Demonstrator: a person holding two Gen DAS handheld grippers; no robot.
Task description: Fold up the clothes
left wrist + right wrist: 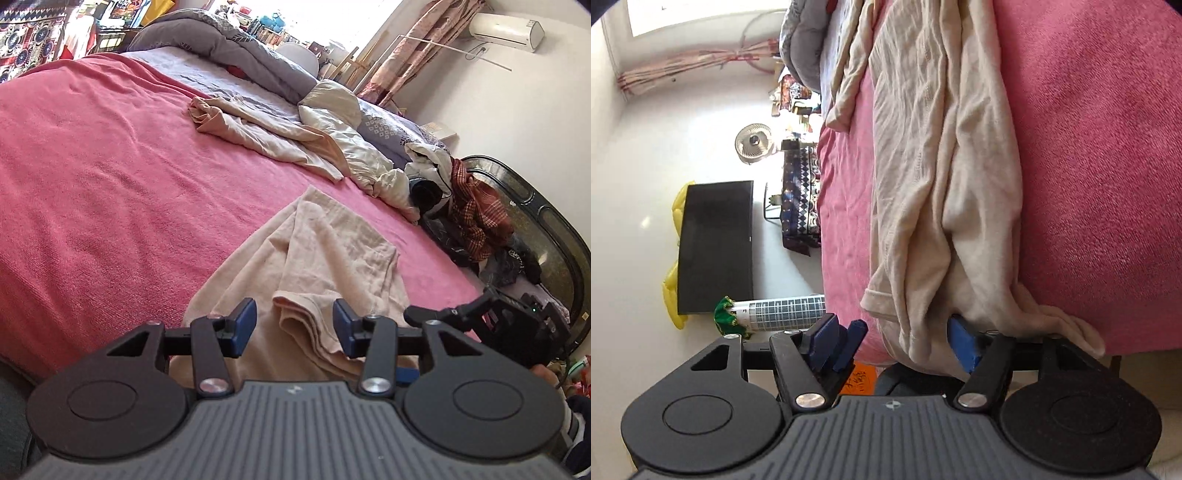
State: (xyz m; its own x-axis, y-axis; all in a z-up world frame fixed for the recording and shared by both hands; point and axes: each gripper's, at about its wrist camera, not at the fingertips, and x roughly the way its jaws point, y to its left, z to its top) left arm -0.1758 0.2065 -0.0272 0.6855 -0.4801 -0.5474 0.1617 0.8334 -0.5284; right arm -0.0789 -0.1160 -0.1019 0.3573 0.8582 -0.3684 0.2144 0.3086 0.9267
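A beige garment lies rumpled on the pink blanket covering the bed. Its folded hem sits between the blue pads of my left gripper; the jaws stand apart and the left pad is clear of the cloth. In the right wrist view the same beige garment runs lengthwise over the pink blanket and drapes off the bed edge. My right gripper is open, rolled on its side, with the hanging cloth loose between its jaws and lying over the right pad.
A second beige garment, a white cloth and a grey duvet lie farther up the bed. A checked red cloth is heaped by the dark headboard. Off the bed stand a black screen and a round fan.
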